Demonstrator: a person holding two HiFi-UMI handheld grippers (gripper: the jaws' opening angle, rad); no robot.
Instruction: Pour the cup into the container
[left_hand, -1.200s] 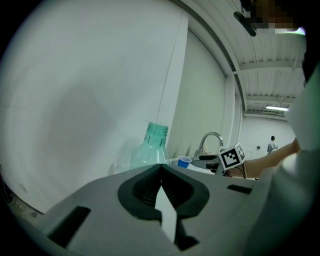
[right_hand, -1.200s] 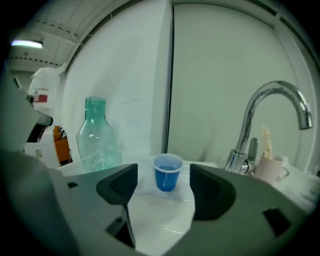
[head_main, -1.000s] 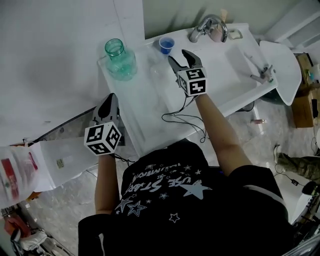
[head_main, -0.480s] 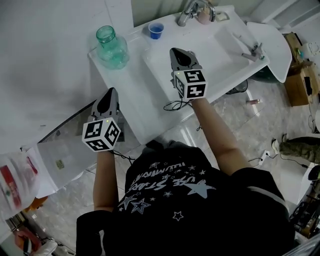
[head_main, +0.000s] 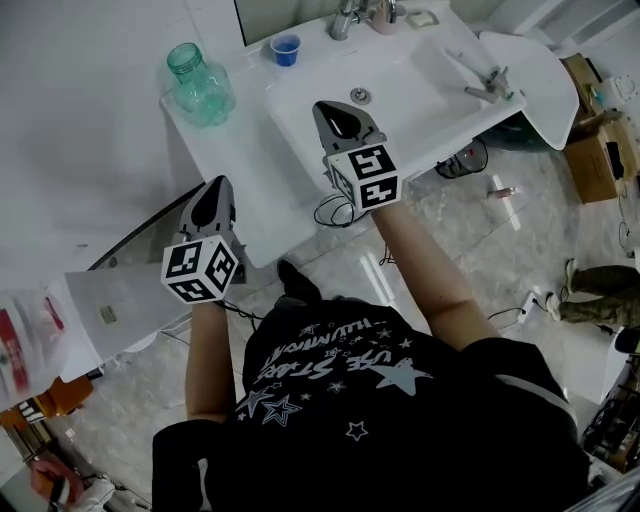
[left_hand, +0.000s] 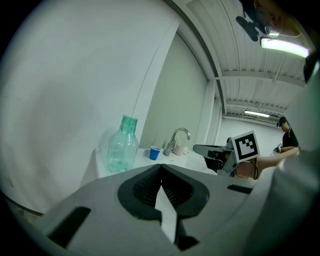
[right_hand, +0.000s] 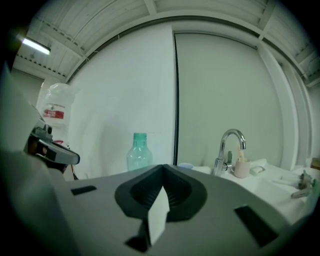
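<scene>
Jaws together, empty — cup (head_main: 285, 49) well ahead

Bright, even light fills the head view, and the white washbasin (head_main: 420, 100) nearly washes out. Both gripper views bend lines and go black at the corners. A ceiling lamp (left_hand: 282, 46) glares in the left gripper view; the left gripper (left_hand: 161, 170), near the lens, blurs.

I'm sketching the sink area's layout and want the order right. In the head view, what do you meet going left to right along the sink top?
green bottle → blue cup → faucet → pink cup → small metal tap
</scene>
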